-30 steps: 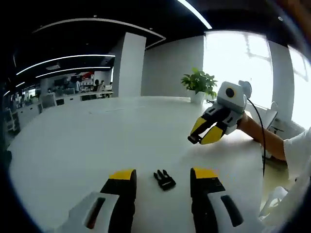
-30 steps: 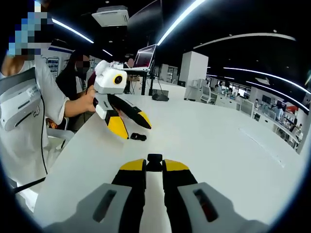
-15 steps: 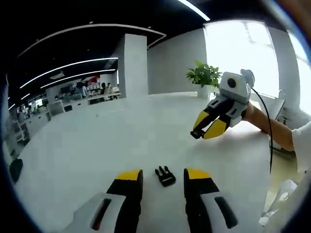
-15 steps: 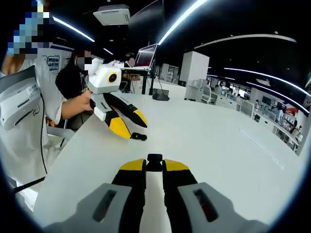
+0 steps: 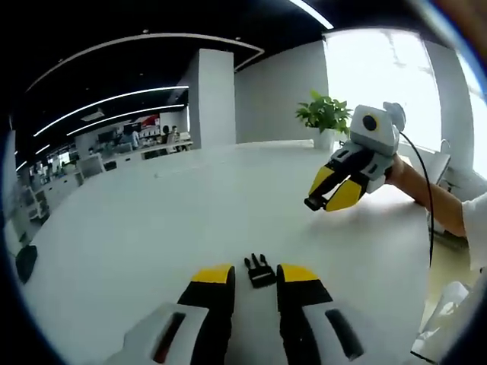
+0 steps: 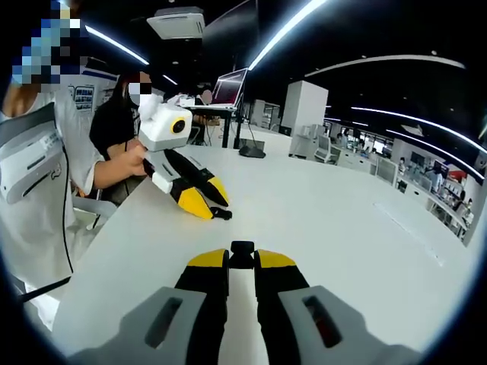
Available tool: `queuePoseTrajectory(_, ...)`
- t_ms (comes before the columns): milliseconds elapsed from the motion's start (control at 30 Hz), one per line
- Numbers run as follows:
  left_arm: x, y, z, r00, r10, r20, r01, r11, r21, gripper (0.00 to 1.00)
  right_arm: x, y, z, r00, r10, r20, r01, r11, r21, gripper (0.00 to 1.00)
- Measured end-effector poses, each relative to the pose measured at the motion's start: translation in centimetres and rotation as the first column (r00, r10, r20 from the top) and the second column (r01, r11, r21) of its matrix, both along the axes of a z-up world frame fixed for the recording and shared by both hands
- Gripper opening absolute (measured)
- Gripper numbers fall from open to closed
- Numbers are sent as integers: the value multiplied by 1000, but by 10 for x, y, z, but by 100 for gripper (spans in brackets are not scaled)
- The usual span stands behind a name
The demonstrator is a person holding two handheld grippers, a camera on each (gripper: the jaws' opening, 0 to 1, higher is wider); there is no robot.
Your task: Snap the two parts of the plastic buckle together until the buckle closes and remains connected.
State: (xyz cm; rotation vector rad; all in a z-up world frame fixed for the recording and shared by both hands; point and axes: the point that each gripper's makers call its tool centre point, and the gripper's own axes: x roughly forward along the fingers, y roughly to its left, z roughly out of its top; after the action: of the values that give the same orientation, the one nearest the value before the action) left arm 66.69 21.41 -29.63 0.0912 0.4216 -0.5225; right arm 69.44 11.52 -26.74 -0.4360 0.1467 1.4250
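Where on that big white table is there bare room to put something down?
Nearly everywhere: the white table lies bare from the pronged buckle piece out to its far edge by the potted plant. It is crowded only at the near edge, where the left gripper straddles that piece and the right gripper pinches the other buckle piece.

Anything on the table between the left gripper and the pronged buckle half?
Nothing visible. The pronged buckle half lies on bare white table, right between the tips of the left gripper, whose jaws flank it. The right gripper hangs off to the side, clear of the path.
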Motion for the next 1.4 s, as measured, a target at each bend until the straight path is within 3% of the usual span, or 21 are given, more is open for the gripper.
queuePoseTrajectory(167, 2, 5, 1, 1000, 0, 27, -1, 999, 34, 12, 0, 0, -1, 1000, 0, 1, 0, 1000, -3, 12)
queuePoseTrajectory(267, 1, 6, 2, 999, -12, 33, 11, 999, 39, 12, 0, 1, -1, 1000, 1, -1, -1, 1000, 0, 12)
queuePoseTrajectory(467, -2, 1, 4, 996, -87, 29, 87, 996, 12, 12, -2, 2, -3, 1000, 8, -12, -8, 1000, 1, 12)
queuePoseTrajectory(533, -5, -5, 7, 985, -166, 42, 166, 986, 14, 12, -3, 3, -4, 1000, 13, -17, -13, 1000, 1, 12)
queuePoseTrajectory(567, -8, -8, 7, 981, -193, 16, 193, 981, -22, 12, -3, 4, -4, 1000, 14, -19, -14, 1000, 0, 12)
queuePoseTrajectory(667, -13, -21, 20, 955, -295, 9, 294, 947, -129, 12, -4, 5, -7, 1000, 19, -24, -19, 1000, -8, 12)
queuePoseTrajectory(800, -16, -33, 30, 907, -421, 4, 415, 893, -176, 12, -4, 4, -10, 999, 21, -30, -21, 1000, -14, 12)
queuePoseTrajectory(867, -12, -36, 34, 891, -453, 4, 446, 876, -182, 12, -3, 4, -11, 999, 19, -30, -20, 1000, -19, 12)
queuePoseTrajectory(967, -10, -43, 39, 839, -543, 32, 539, 824, -175, 12, -1, 3, -12, 999, 17, -32, -18, 1000, -18, 12)
queuePoseTrajectory(1000, -7, -43, 39, 836, -549, 24, 543, 820, -182, 6, -1, 3, -12, 999, 17, -32, -18, 1000, -20, 12)
queuePoseTrajectory(1033, -3, -42, 39, 817, -576, 40, 575, 806, -144, 1, -1, 3, -13, 999, 18, -33, -19, 1000, -22, 12)
queuePoseTrajectory(1133, 7, -42, 36, 817, -576, 39, 574, 804, -151, 0, -1, 2, -14, 999, 21, -37, -22, 999, -27, 12)
queuePoseTrajectory(1400, 23, -35, 13, 829, -559, 16, 558, 826, -75, 0, 2, 3, -19, 999, 18, -49, -20, 999, -42, 12)
